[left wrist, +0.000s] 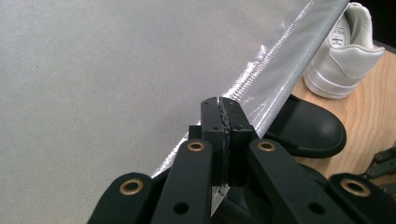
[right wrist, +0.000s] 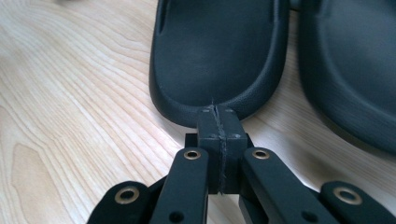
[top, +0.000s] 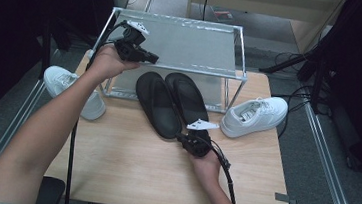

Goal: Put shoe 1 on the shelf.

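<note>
Wooden surface [top: 127, 167] at the bottom of everything, carrying a two-tier metal shoe rack [top: 174, 51] with a silvery fabric shelf at the far edge.

Four pieces of footwear counted: two black slippers [top: 169, 103] lying side by side in front of the rack, toes tucked under its lower tier, heels toward the person; two white sneakers, one [top: 254, 116] to the right of the rack and one [top: 72, 91] at the left, partly behind the forearm.

Two grippers counted, one per hand. Left gripper [top: 149, 57] held up over the rack's upper shelf, fingers [left wrist: 211, 122] clenched together on nothing. Right gripper [top: 183, 138] low at the heel of the left-hand slipper [right wrist: 215, 51], fingers [right wrist: 208, 126] likewise pressed shut and empty, tips just at the heel rim; touching or a hair apart, hard to tell.

Judging by the look: moulded foam or rubber slipper, light, matte, slightly yielding, not fragile and unlikely to slip. Best hold probably the raised heel rim nearest the right gripper, pinched across the wall, after opening the fingers first; a grab at the flat footbed likely to slide off.
</note>
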The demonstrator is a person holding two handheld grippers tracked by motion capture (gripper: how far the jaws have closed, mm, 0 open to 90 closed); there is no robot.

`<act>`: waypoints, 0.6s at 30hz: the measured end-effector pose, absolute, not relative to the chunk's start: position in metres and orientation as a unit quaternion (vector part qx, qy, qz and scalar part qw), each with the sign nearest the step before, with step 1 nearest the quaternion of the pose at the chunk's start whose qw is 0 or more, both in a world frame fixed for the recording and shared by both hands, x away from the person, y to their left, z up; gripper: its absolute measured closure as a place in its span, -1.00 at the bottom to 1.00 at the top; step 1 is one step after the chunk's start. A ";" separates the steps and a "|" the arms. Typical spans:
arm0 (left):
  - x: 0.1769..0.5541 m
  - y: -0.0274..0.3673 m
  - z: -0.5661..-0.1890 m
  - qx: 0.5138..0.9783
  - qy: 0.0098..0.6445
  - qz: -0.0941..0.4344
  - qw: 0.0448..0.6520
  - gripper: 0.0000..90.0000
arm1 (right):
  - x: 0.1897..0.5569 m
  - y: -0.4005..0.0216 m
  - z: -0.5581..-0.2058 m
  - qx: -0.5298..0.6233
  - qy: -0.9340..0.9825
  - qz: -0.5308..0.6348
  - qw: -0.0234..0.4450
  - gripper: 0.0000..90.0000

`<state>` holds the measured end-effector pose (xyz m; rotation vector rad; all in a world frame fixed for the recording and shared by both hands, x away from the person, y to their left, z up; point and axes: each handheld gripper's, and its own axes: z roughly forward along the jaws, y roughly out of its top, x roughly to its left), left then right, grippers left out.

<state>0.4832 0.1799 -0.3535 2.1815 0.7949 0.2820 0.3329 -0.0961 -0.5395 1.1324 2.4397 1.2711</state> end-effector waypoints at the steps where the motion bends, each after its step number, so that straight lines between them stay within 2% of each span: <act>1: 0.483 0.180 -0.354 0.859 0.313 0.112 0.390 1.00 | 0.333 -0.094 -0.539 0.378 0.818 0.425 0.087 1.00; 18: 0.483 0.179 -0.355 0.856 0.317 0.116 0.390 1.00 | 0.348 -0.055 -0.536 0.371 0.821 0.425 0.087 1.00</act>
